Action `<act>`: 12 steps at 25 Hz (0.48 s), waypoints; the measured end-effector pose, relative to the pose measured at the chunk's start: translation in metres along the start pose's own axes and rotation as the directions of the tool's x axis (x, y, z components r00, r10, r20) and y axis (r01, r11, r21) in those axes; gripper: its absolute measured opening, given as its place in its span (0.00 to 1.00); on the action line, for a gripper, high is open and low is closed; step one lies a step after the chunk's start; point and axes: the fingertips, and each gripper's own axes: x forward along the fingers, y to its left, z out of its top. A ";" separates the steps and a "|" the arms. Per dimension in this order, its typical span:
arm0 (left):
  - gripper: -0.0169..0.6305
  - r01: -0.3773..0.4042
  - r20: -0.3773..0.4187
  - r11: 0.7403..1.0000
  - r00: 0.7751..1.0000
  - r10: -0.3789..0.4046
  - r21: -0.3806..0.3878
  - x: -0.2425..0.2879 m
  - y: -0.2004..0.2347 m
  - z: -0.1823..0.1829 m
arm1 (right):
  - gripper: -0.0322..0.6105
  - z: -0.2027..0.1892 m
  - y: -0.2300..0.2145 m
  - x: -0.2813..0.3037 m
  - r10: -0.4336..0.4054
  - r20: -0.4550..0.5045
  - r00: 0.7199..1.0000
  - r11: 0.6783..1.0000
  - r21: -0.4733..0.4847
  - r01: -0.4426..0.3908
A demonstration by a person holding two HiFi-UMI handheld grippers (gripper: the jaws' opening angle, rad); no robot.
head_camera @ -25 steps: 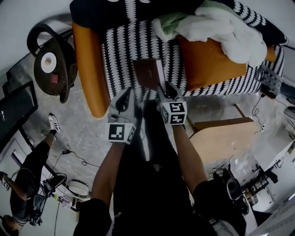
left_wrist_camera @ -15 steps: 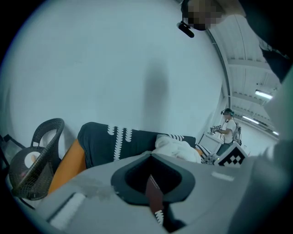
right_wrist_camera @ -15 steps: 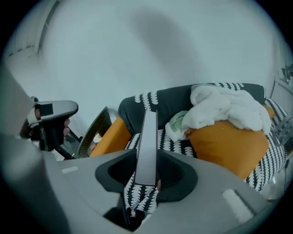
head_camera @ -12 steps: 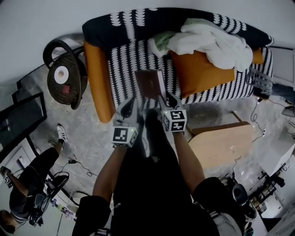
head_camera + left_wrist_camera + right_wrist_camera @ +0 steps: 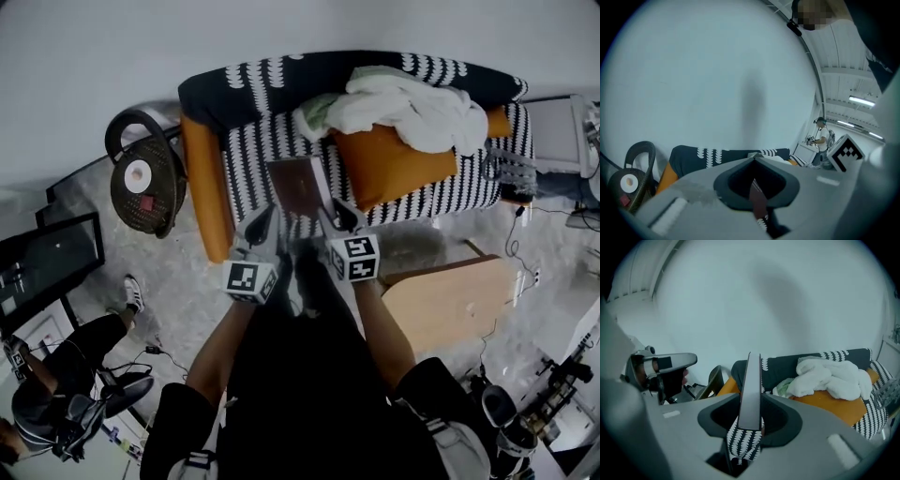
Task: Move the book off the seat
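A brown book (image 5: 298, 185) hangs above the black-and-white striped sofa seat (image 5: 253, 150), held up between both grippers. My right gripper (image 5: 330, 212) is shut on its near right edge. In the right gripper view the book (image 5: 750, 390) stands edge-on between the pads of the right gripper (image 5: 749, 423). My left gripper (image 5: 270, 216) is at the book's near left corner. In the left gripper view a thin brown strip of the book (image 5: 758, 201) is pinched in the left gripper (image 5: 757, 208).
On the sofa lie an orange cushion (image 5: 394, 164) and a white blanket (image 5: 412, 108); its orange armrest (image 5: 208, 197) is on the left. A dark wicker basket (image 5: 142, 178) stands left of it, a wooden tabletop (image 5: 450, 300) on the right. A person (image 5: 56, 394) crouches at lower left.
Both grippers have risen together with the book between them, lifting it away from the striped seat. The sofa now looks smaller and further below.
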 end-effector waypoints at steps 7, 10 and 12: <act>0.03 0.027 -0.002 0.999 1.000 -0.027 -0.026 -0.019 -0.031 0.025 | 0.28 0.026 0.001 -0.052 -0.018 0.069 0.997 1.000 0.014 0.017; 0.03 0.046 0.009 0.999 0.999 -0.046 -0.009 -0.025 -0.049 0.040 | 0.28 0.043 0.000 -0.079 -0.036 0.113 0.993 0.999 0.003 0.036; 0.03 0.061 0.024 0.998 0.998 -0.062 0.014 -0.029 -0.059 0.052 | 0.28 0.055 0.001 -0.096 -0.045 0.149 0.988 0.999 -0.001 0.046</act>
